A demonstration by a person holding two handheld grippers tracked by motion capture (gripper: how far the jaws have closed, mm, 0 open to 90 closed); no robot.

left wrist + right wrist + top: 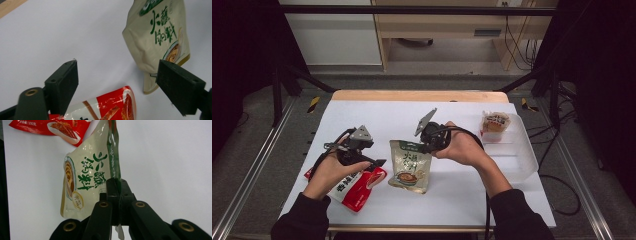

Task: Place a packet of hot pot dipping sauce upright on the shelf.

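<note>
Right gripper (428, 142) is clamped on the top green edge of the beige pouch (409, 166), jaws pressed together on the seal; the right gripper view shows that edge pinched between both black jaws (117, 195), with the pouch (85, 177) hanging away from them over the white sheet. In the high view the pouch sits about mid-bench, slightly toward the near edge, its lower end resting on the white bench cover (452, 200). Left gripper (377, 163) is by the left edge, near side, jaws apart with nothing pinched between them: the left gripper view shows both pads well separated (117, 82), with the end of the red packet (110, 106) just below the gap and no pad pressing on it. Red packet (359, 187) lies flat near the near-left corner, partly under the left hand (332, 170), just beside the beige pouch and not touching it as far as I can tell. In the left gripper view the pouch's (160, 37) bottom corner runs behind the right-hand jaw; can't tell if they touch. A clear plastic tray (522, 160) sits at the right edge of the bench, and a small orange snack pack (495, 124) stands at its far end, well apart from both grippers.
</note>
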